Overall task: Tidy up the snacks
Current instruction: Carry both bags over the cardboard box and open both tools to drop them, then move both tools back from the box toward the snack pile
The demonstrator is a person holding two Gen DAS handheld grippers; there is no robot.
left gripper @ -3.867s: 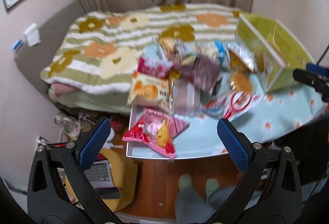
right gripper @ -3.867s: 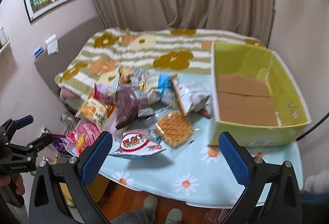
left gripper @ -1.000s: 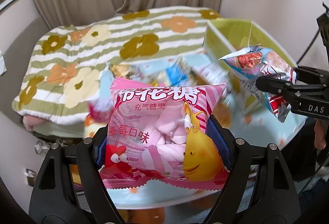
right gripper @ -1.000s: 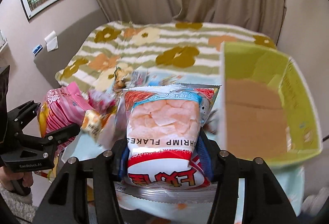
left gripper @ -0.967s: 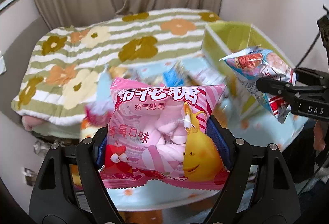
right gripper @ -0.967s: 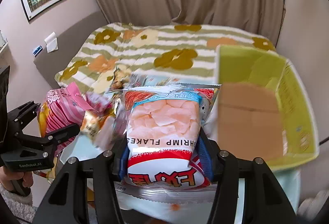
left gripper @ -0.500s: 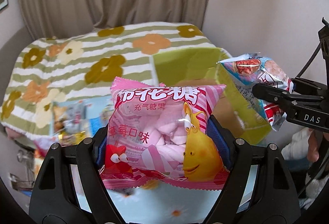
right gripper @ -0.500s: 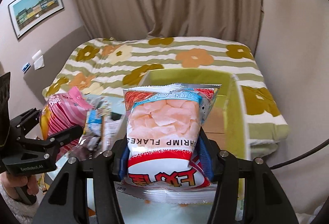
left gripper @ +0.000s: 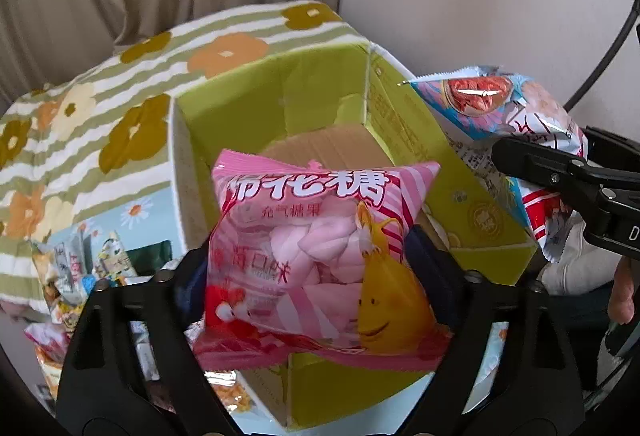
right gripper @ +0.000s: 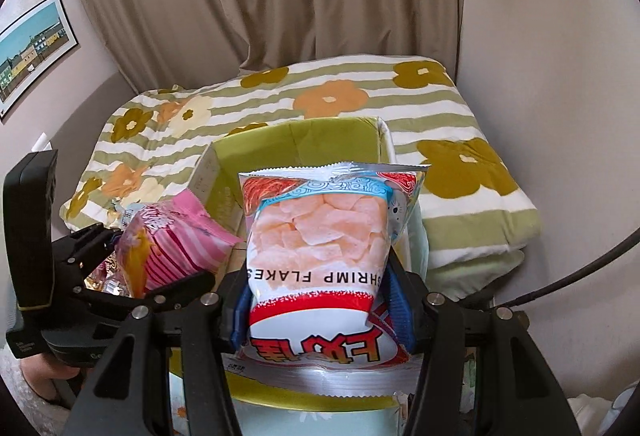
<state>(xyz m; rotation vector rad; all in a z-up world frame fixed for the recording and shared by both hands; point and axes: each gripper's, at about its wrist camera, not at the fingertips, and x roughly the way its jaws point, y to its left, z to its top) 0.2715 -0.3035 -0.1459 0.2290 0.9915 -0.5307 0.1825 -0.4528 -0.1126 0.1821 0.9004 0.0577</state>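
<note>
Left gripper [left gripper: 316, 268] clenched on pink marshmallow bag [left gripper: 316, 256], bag upright, hanging over open lime-green cardboard box [left gripper: 320, 91]; right gripper [right gripper: 320, 300] clamped on silver shrimp flakes bag [right gripper: 320, 236], at box's near edge; box interior lies directly below and ahead of both bags; left bag appears farther over the opening

Both grippers: matte black frames with silver screws, blue finger pads [right gripper: 396, 296], white lettering on left gripper [right gripper: 120, 268] body, bare-skinned hand [right gripper: 44, 376] below.
</note>
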